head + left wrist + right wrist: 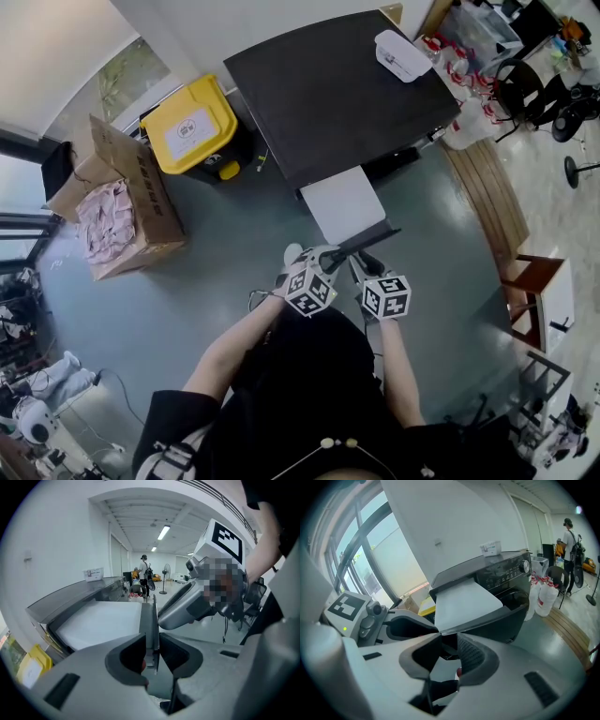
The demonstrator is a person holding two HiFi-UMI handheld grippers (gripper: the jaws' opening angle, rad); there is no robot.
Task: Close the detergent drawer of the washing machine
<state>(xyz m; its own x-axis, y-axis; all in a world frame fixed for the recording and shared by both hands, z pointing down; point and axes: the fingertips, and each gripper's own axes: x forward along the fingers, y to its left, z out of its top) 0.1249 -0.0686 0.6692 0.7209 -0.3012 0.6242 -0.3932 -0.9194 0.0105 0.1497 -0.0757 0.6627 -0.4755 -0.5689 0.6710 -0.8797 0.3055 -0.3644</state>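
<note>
Fully out: detergent drawer (342,202) sticks well clear of washing machine (337,89), twd the person. L gripper (151,654) is narrow, nipping the thin dark drawer front (150,620) edge-on. R gripper (446,645) is wider, its jaws round the front's other end w/ pads seemingly bearing on it. Best approach, I judge: push straight back into the machine w/ both hands even so the drawer doesn't skew or jam, keep it level, and ease off once the front sits flush.

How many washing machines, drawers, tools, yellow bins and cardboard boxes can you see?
washing machine: 1
drawer: 1
tools: 2 (left tool, right tool)
yellow bin: 1
cardboard box: 1
Total: 6
</note>
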